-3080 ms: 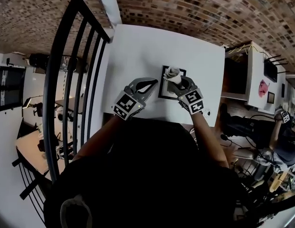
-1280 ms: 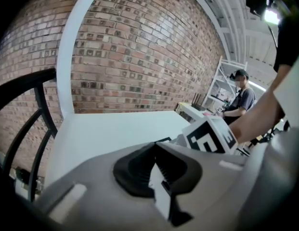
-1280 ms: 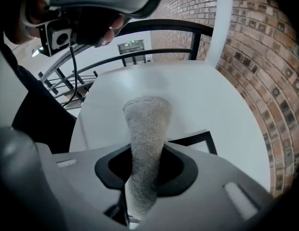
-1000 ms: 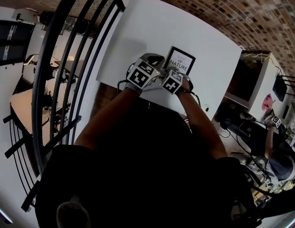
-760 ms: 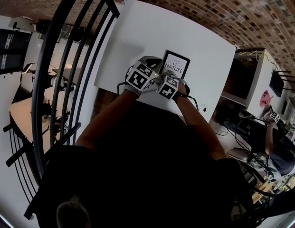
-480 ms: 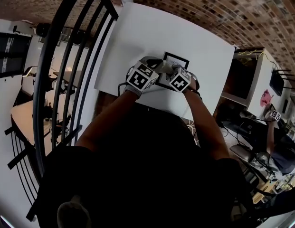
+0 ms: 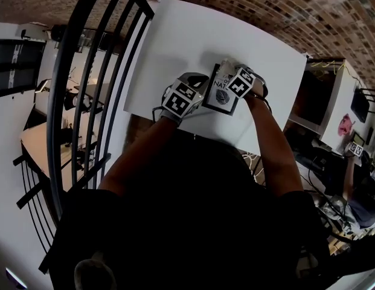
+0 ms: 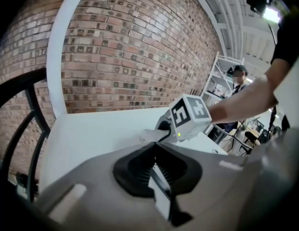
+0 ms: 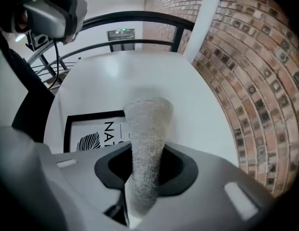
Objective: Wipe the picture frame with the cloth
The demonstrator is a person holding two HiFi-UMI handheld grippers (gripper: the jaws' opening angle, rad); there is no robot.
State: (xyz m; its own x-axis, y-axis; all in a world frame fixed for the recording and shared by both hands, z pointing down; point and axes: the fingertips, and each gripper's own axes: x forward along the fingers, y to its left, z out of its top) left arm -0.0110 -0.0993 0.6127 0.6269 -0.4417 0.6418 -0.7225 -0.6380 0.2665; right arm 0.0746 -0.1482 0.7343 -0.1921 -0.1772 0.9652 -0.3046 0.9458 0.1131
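Right tool (image 9: 139, 191) clamped on rolled cloth (image 9: 147, 138), poised at far right corner of picture frame (image 7: 220, 96). Left tool (image 8: 159, 177) closed, seemingly pinching left edge of picture frame, though hard to confirm. Picture frame flat on white tabletop (image 7: 175, 41), close to near edge.

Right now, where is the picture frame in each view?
Head view: picture frame just above centre.
Left gripper view: lower centre, edge-on, gripped by the left gripper.
Right gripper view: lower left, behind the cloth.
Shared landmark: the white table.
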